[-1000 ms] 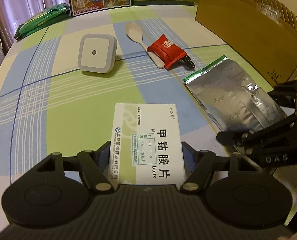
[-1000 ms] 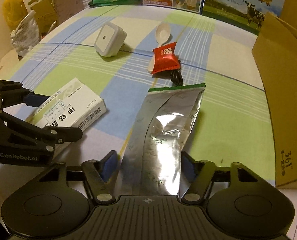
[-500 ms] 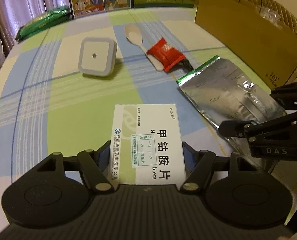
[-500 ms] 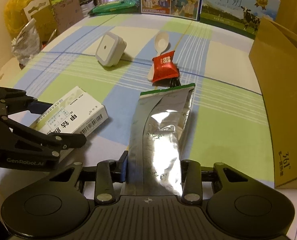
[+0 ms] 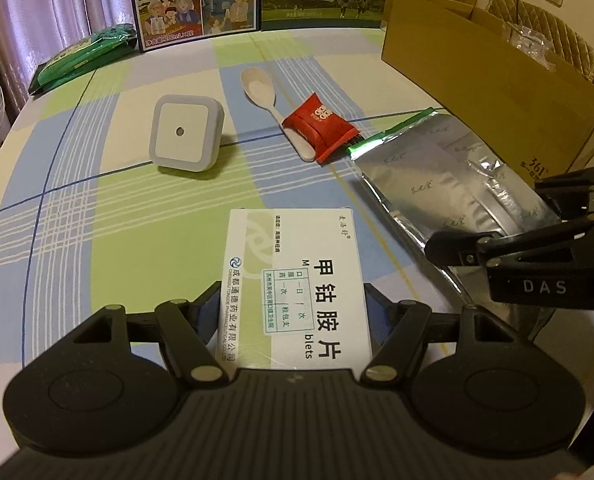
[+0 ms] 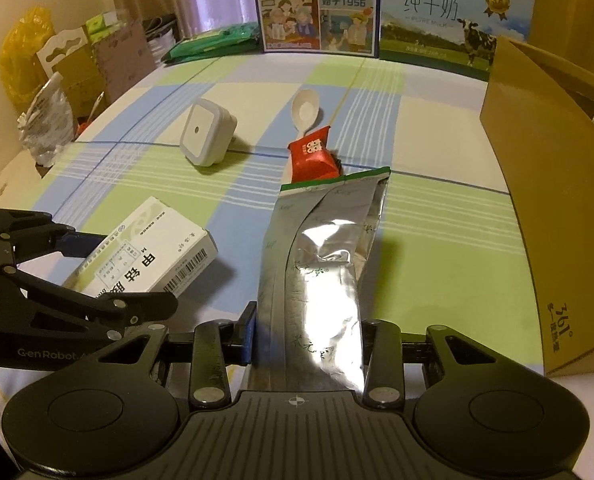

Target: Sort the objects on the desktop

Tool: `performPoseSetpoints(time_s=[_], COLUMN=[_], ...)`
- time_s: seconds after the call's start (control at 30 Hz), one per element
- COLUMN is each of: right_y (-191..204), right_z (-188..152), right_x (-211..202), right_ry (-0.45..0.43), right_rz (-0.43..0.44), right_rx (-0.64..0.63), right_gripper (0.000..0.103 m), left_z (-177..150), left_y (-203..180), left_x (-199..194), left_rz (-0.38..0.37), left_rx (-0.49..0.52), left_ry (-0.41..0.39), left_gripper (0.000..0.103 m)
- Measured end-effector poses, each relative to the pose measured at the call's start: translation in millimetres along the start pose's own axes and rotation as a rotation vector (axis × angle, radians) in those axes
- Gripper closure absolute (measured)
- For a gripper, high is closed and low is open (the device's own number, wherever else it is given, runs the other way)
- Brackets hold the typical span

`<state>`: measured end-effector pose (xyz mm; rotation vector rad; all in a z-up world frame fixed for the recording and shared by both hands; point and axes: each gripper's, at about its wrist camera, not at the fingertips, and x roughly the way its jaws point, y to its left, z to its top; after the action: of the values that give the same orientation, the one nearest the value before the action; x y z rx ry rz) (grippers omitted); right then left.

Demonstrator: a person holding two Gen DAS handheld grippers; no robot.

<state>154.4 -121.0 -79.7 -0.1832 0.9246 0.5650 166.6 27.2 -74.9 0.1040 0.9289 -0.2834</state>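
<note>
A white medicine box [image 5: 293, 280] with black print sits between my left gripper's [image 5: 293, 312] fingers, which are shut on its near end; the right wrist view shows that box [image 6: 145, 256] tilted up off the tablecloth. My right gripper [image 6: 309, 336] is shut on the near end of a silver foil pouch [image 6: 321, 248]. The pouch's green-edged far end hangs just above the cloth and casts a shadow. In the left wrist view the right gripper [image 5: 493, 216] holds the pouch [image 5: 437, 176] at the right.
On the checked tablecloth [image 5: 97, 220] lie a white square night light [image 5: 183, 136], a pale spoon [image 5: 259, 86] and a red packet [image 5: 321, 124]. An open cardboard box [image 5: 497, 92] stands at the right. Milk cartons [image 5: 195, 0] and a green pack [image 5: 81, 56] line the far edge.
My right gripper's fingers closed onto the silver pouch and raised it off the cloth. Both views have pulled up and back; the left gripper kept its hold on the box.
</note>
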Motion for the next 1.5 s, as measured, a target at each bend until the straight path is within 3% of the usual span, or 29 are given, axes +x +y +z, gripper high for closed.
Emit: performPoseSetpoints(time_s=[0.6, 0.97, 1.23, 1.5], right_y=[-4, -13, -47, -107], right_z=[0, 9, 37, 55], right_x=[-16, -65, -124, -161], right_ry=[-0.042, -0.124, -0.221, -0.259], right_rz=[0.002, -0.034, -0.094, -0.171], right_rx=[0.017, 0.034, 0.051, 0.079], right_gripper=[0.068, 0.068, 0.068, 0.068], left_z=[6, 34, 69, 109], left_y=[-7, -42, -83, -125], left_x=[-9, -49, -79, -87], left_rz=[0.016, -0.021, -0.045, -0.07], left_rx=[0.016, -0.002, 0.049, 0.119], left_ry=[-0.014, -0.107, -0.174, -0.209], left_gripper=[0.036, 0.036, 0.036, 0.036])
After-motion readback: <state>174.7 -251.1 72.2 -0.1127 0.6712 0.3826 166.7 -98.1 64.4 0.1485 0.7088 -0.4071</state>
